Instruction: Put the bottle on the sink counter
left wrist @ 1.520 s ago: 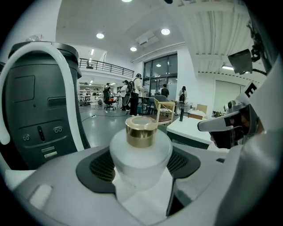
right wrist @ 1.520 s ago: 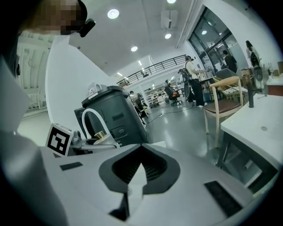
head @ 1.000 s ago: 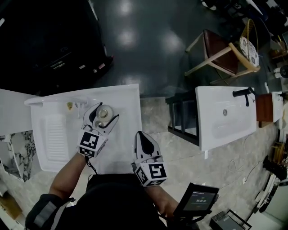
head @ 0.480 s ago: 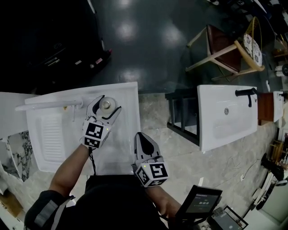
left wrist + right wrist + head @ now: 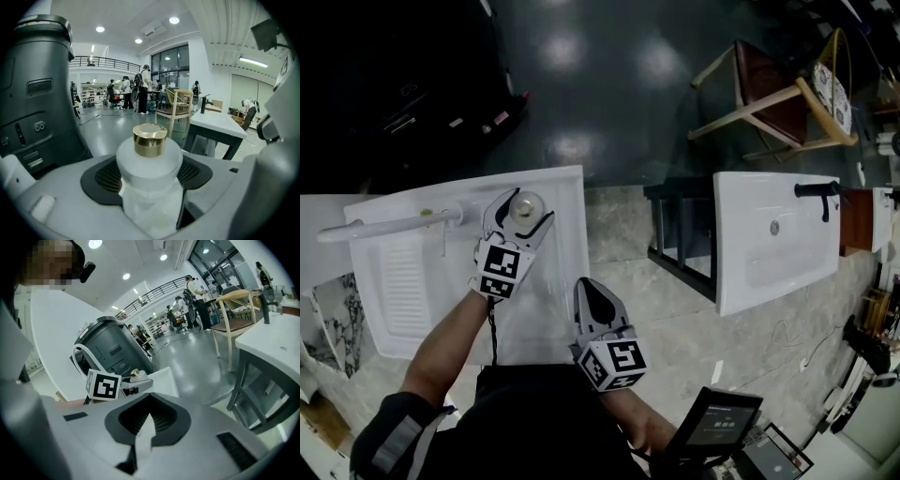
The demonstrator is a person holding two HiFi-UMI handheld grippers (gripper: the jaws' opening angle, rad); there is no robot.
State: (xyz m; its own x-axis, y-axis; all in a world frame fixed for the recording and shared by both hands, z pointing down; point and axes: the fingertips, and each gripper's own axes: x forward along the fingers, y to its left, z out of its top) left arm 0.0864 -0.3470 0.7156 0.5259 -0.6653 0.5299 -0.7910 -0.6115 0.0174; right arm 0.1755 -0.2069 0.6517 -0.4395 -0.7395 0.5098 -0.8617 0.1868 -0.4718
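Bottle (image 5: 149, 164) with a gold cap (image 5: 149, 139) is clamped between the jaws of the left gripper (image 5: 523, 210); the left gripper view shows its frosted body pinched on both sides. In the head view it is over the white sink counter (image 5: 551, 309), toward the counter's 1 o'clock corner. The ribbed area (image 5: 408, 281) lies off at its 8 o'clock and a white bar (image 5: 389, 225) at its 9 o'clock. Whether the base already touches the counter I cannot tell — no view shows the underside.

Right gripper (image 5: 589, 292) is at roughly 5 o'clock from the left one, near the counter's front right edge. Its jaws are pressed together with nothing between them, so it seems to have no part in this step.

By my reading the carry is done and the placing is close, since the bottle is above the right surface. What seems left is to settle it upright on the counter, spread the left jaws, and draw the gripper back cleanly — a knock from a jaw could topple it
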